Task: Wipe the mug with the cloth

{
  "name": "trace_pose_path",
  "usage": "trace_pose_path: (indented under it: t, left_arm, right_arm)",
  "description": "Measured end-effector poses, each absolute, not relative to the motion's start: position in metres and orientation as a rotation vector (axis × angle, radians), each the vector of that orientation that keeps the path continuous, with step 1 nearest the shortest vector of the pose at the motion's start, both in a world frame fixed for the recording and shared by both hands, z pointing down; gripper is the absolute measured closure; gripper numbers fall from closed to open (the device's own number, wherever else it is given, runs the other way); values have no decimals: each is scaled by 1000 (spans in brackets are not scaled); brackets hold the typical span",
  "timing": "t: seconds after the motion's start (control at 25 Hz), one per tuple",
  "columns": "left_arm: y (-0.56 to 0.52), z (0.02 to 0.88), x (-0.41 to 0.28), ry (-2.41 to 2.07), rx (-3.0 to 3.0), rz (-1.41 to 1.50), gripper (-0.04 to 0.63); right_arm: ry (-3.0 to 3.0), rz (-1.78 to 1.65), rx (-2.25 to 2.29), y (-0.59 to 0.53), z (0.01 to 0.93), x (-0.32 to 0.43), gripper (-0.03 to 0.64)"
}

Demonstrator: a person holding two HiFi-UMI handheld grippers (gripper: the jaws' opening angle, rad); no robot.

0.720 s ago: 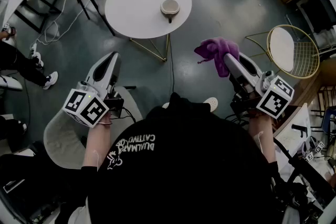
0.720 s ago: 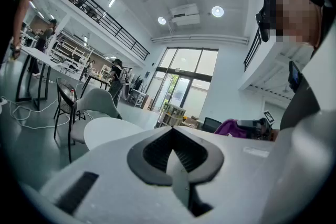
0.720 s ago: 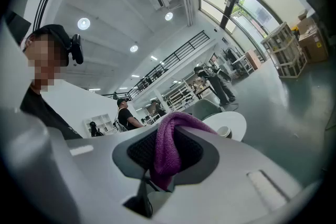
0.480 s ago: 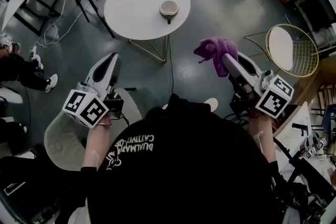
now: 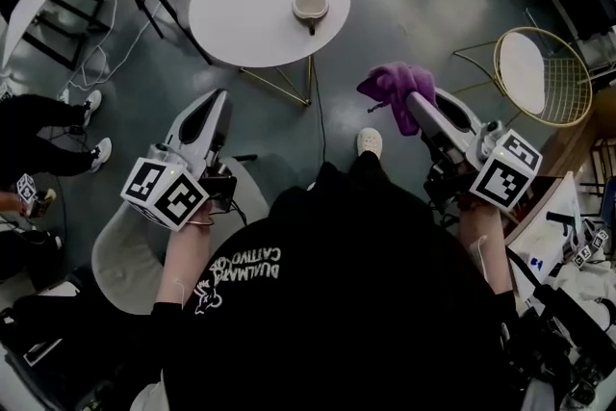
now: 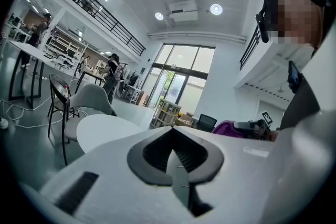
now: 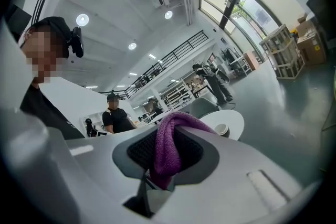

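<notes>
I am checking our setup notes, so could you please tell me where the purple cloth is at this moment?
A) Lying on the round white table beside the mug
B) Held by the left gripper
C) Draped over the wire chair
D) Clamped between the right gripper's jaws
D: the right gripper view shows the purple cloth pinched in the right gripper, while the mug sits alone on the round white table and the left gripper is shut on nothing.

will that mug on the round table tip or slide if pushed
The mug looks squat and wide, so it probably won't tip. It stands free on a smooth table, so a push would likely slide it. It looks ceramic, so probably breakable.
</notes>
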State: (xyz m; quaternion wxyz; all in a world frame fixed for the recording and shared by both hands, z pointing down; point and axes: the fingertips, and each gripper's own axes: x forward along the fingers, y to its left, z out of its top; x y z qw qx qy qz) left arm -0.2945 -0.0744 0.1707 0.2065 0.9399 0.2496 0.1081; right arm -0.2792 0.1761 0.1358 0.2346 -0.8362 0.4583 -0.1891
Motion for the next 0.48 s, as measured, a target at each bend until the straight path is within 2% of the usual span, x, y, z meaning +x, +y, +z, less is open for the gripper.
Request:
trace_pose_path:
  t: [0.2,0.32,0.48]
  left_arm:
    - [-62,193,-278,652,2643,363,593]
    - [-45,212,-266,645,2660,449,507]
    - [-20,234,-241,657,2627,549,503]
  right_arm:
    - [1252,-560,-2266,168,157,-263,538]
    - [1273,-611,-2241,164,177,-251,537]
    - [1322,-683,-2194,161,202,-223,538]
